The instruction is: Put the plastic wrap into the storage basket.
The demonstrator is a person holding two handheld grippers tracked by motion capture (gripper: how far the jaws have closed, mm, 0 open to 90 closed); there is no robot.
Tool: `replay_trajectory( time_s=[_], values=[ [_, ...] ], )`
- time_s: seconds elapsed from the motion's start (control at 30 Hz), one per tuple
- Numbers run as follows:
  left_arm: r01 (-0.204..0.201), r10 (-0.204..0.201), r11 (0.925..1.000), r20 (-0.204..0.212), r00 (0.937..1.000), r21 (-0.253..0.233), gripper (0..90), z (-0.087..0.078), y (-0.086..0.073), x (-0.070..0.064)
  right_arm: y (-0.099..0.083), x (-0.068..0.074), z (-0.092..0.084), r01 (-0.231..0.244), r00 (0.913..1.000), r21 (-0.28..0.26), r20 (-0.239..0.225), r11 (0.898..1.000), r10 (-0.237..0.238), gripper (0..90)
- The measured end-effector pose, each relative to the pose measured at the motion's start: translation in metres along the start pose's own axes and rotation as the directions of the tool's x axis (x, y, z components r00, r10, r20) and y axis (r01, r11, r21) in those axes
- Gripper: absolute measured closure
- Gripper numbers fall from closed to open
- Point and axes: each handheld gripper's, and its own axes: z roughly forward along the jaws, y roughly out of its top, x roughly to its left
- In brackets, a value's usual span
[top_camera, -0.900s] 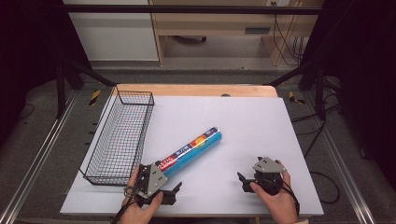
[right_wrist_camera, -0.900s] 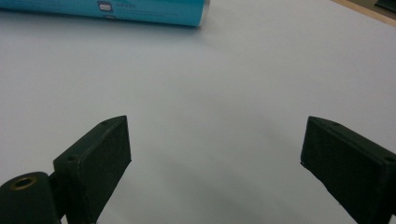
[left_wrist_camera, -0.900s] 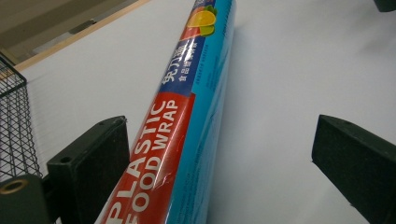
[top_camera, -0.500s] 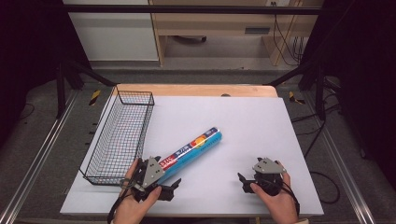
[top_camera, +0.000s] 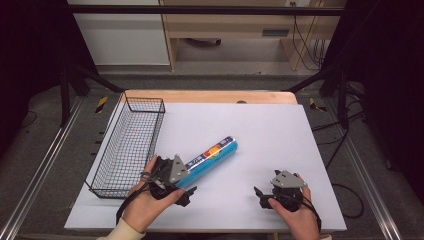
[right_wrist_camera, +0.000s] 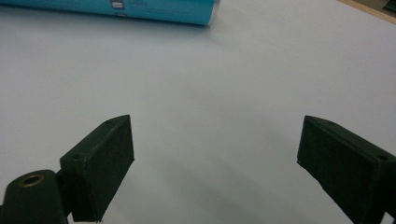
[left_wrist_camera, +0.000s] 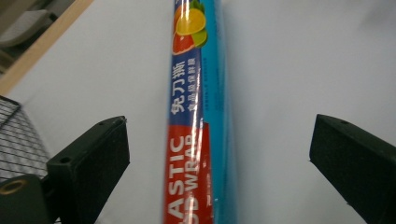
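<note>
The person is standing at the near edge of the bench (top_camera: 280,130), one claw in each hand. A long blue roll of plastic wrap (top_camera: 212,156) is lying slantwise on the white surface, its far end pointing up and to the right, its near end toward the left hand. The left claw (top_camera: 172,181) is sitting right at that near end, and in the left gripper view the roll (left_wrist_camera: 198,116) is running straight up between the two black jaws, which are standing wide with clear white gaps on both sides, so nothing is pressing on it. A black wire basket (top_camera: 131,145) is sitting just left of the roll, along the bench's left edge; its corner is peeking in at the left gripper view's lower left (left_wrist_camera: 16,135). The right claw (top_camera: 280,192) is resting low over bare bench, well apart from the roll, its jaws spread wide around nothing. In the right gripper view the roll's blue end (right_wrist_camera: 154,10) is lying across the top.
</note>
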Motion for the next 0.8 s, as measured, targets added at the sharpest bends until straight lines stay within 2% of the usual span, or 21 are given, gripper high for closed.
replay_trajectory(
  time_s=[0.07,0.1,0.13,0.17,0.23,0.47,0.57,0.63,0.73,0.8],
  values=[
    [-0.018,0.017,0.9993,0.022,0.9996,0.033,5.0,0.003,0.009,0.0,0.0,0.0,0.0,0.004,1.0,0.001,-0.003,1.0,-0.004,11.0],
    [-0.039,0.038,0.998,0.029,0.9988,0.049,5.2,0.006,0.017,0.001,0.0,0.001,0.0,0.004,1.0,0.001,-0.001,1.0,-0.004,10.8],
    [-0.039,0.038,0.998,0.029,0.9988,0.049,5.2,0.006,0.017,0.001,0.0,0.001,0.0,0.004,1.0,0.001,-0.001,1.0,-0.004,10.8],
    [-0.057,0.056,0.9956,0.025,0.9981,0.074,5.2,0.01,0.023,0.003,0.0,0.001,-0.001,0.002,1.0,0.004,-0.002,1.0,-0.002,10.7],
    [-0.063,0.061,0.995,0.028,0.9977,0.077,5.2,0.012,0.025,0.004,-0.001,0.0,-0.001,0.003,1.0,0.002,-0.002,1.0,-0.003,10.6],
    [-0.056,0.052,0.9953,0.041,0.9978,0.079,5.5,0.024,0.028,0.011,-0.001,0.0,-0.001,0.0,1.0,0.003,-0.005,1.0,0.0,10.1],
    [-0.032,0.027,0.994,0.049,0.9984,0.104,6.9,0.032,0.029,0.017,-0.001,0.0,-0.001,0.0,1.0,0.006,-0.007,1.0,0.0,10.0],
    [-0.038,0.032,0.9916,0.045,0.9985,0.123,6.9,0.035,0.031,0.02,-0.001,0.0,-0.001,0.002,1.0,0.003,-0.007,1.0,-0.002,10.0],
    [-0.032,0.027,0.9913,0.04,0.9988,0.128,7.1,0.04,0.032,0.022,-0.001,0.0,-0.001,0.0,1.0,0.002,-0.008,1.0,0.0,9.9],
    [-0.044,0.039,0.9894,0.038,0.9985,0.138,7.2,0.046,0.034,0.023,-0.001,0.0,-0.001,0.0,1.0,0.003,-0.009,1.0,0.0,10.0]
  ],
)
